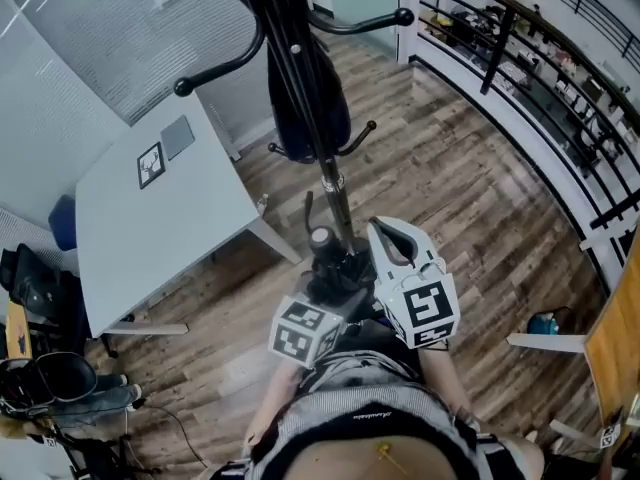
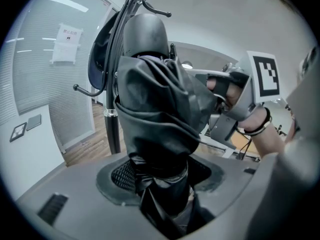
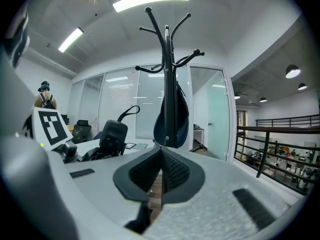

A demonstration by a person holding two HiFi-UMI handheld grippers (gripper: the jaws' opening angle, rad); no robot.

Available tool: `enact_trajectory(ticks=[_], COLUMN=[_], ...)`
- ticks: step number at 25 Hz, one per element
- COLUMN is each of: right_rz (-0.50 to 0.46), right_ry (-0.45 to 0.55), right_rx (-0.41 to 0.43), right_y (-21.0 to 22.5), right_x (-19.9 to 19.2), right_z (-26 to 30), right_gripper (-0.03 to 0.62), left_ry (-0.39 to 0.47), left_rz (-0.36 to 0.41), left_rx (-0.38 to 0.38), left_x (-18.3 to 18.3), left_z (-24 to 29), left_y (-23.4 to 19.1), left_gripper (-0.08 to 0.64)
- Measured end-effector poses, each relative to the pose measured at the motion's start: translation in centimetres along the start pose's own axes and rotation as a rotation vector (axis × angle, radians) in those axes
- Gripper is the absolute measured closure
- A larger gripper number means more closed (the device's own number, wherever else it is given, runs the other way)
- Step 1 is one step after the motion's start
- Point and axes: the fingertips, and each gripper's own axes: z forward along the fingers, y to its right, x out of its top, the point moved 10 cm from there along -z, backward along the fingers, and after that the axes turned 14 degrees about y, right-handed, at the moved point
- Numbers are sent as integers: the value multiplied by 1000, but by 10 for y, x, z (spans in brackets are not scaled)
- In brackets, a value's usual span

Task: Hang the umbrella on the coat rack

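Head view: the folded umbrella (image 1: pixel 330 263) is close to the coat rack (image 1: pixel 300 78) pole, on the person's side. It lies between the left gripper (image 1: pixel 322 303) and the right gripper (image 1: pixel 388 233).

Left gripper view: the jaws are clamped on the umbrella's bundled fabric, with the rack behind it.

Right gripper view: the jaws are pressed together with nothing between them, and the rack is straight ahead.

- The coat rack (image 1: pixel 334 183) is standing ahead of the person, with a bag (image 1: pixel 310 108) hanging on it, seemingly from an upper hook.
- The table (image 1: pixel 190 228) is standing left of the rack; a marker card (image 1: pixel 151 165) and a pad (image 1: pixel 178 136) are lying side by side near its far corner.
- The umbrella (image 1: pixel 330 268) is sitting between the left gripper's (image 1: pixel 335 293) jaws, just before the rack's pole.
- The right gripper (image 1: pixel 385 230) is hovering just right of the umbrella.
- A railing (image 1: pixel 499 51) is running along the right.
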Motion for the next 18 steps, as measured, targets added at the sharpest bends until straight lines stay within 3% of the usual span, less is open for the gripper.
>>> enact_trajectory(ticks=[11,18], right_rz=[9,19], right_ry=[-31,-42], right_rx=[193,277], right_y=[48,55], right_x=[11,4], right_z=[3,-1], right_gripper=[589,589], left_ry=[33,25], left_rz=[-35,-52], left_rx=[200,296], left_x=[15,4], left_z=[26,33], left_y=[28,33], left_gripper=[311,311])
